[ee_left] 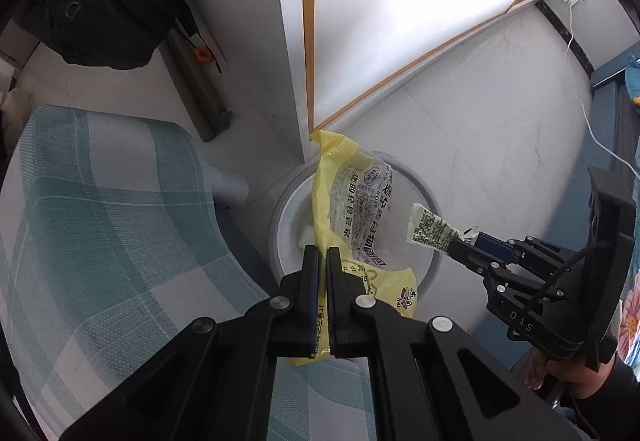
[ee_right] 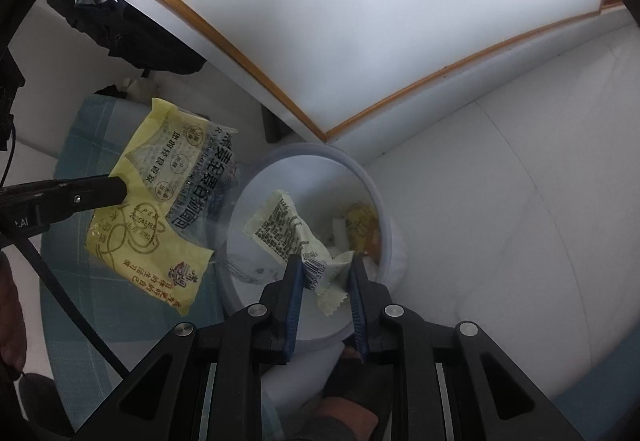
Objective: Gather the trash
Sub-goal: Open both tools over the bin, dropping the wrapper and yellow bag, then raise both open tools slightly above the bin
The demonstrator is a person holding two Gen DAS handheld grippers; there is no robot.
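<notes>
My left gripper (ee_left: 323,255) is shut on a large yellow and clear bread wrapper (ee_left: 358,209), held above the near rim of a round white trash bin (ee_left: 430,201). The wrapper also shows in the right wrist view (ee_right: 168,201), left of the bin (ee_right: 376,193). My right gripper (ee_right: 325,269) holds a small pale printed sachet (ee_right: 288,233) over the bin's opening; its jaws stand a little apart with the sachet between them. In the left wrist view the right gripper (ee_left: 460,241) shows the sachet (ee_left: 432,227) sticking out. Some trash (ee_right: 360,229) lies inside the bin.
A teal checked cushion (ee_left: 100,221) lies left of the bin. A white cabinet with an orange trim edge (ee_left: 308,21) stands behind it. A black bag (ee_left: 100,9) sits at the far left. A white cable (ee_left: 580,93) runs across the floor at right.
</notes>
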